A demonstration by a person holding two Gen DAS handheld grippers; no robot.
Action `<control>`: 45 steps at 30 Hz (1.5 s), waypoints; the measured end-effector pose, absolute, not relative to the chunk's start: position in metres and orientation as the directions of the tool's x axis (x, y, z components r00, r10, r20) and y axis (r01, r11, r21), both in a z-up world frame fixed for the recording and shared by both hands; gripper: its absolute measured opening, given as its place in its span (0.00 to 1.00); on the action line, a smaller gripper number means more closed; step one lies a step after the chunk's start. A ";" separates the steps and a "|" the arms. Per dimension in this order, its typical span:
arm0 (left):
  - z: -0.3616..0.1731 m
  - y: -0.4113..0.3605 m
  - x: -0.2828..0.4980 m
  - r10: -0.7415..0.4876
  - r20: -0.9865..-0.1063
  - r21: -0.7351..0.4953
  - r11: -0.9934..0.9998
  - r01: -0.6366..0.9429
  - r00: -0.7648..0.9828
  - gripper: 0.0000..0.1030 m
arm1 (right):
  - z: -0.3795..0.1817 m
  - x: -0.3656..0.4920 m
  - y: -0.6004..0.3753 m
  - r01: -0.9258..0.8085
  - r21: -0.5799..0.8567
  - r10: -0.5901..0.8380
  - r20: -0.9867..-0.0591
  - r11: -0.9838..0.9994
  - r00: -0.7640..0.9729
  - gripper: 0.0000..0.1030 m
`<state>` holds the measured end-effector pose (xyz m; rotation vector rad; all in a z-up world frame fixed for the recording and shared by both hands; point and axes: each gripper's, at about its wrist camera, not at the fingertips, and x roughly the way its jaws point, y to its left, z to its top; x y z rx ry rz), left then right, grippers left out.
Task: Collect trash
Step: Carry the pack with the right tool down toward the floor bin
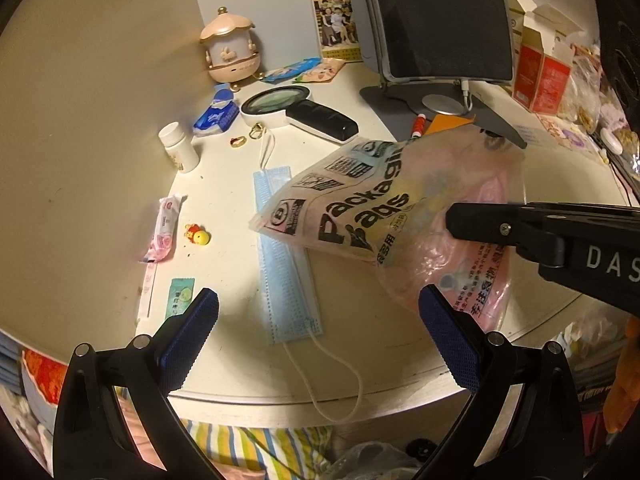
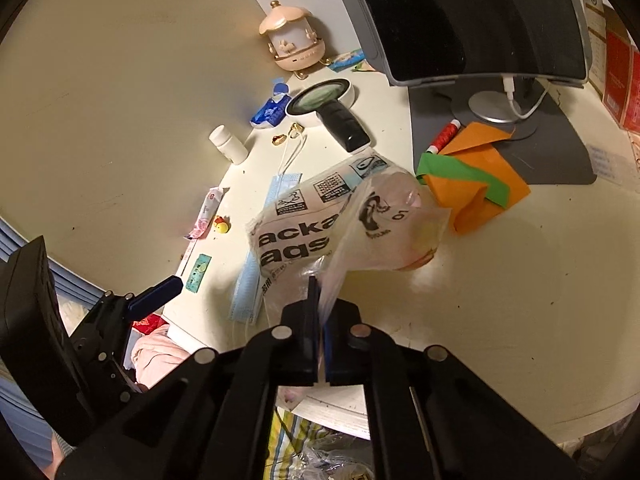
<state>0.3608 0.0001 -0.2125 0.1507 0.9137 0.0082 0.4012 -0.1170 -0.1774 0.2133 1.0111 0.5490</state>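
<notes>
A thin pinkish plastic bag (image 1: 384, 216) printed "Packaging Bags" hangs lifted a little off the round cream table (image 1: 400, 352). My right gripper (image 2: 319, 300) is shut on the bag's (image 2: 360, 224) near edge; it enters the left wrist view from the right as a black arm (image 1: 520, 232). My left gripper (image 1: 320, 332) stands open with nothing between its blue pads, low over the table's front edge. Under the bag lies a blue face mask (image 1: 284, 264) with white ear loops. A pink wrapper (image 1: 164, 228) and a green sachet (image 1: 180, 298) lie near the table's left edge.
At the back stand a pink lantern-shaped ornament (image 1: 232, 52), a magnifying glass (image 1: 296, 110), a white pill bottle (image 1: 178, 146), a blue tissue pack (image 1: 216, 114) and a tablet on a stand (image 1: 436, 20). Orange and green folded paper (image 2: 476, 188) lies right of the bag. Red boxes (image 1: 540, 72) crowd the far right.
</notes>
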 end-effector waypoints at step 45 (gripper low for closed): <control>-0.215 0.060 0.128 0.155 -0.776 0.110 0.988 -0.110 0.612 0.94 | -0.156 0.181 -0.077 -0.539 0.303 0.542 -0.757 0.786 0.364 0.04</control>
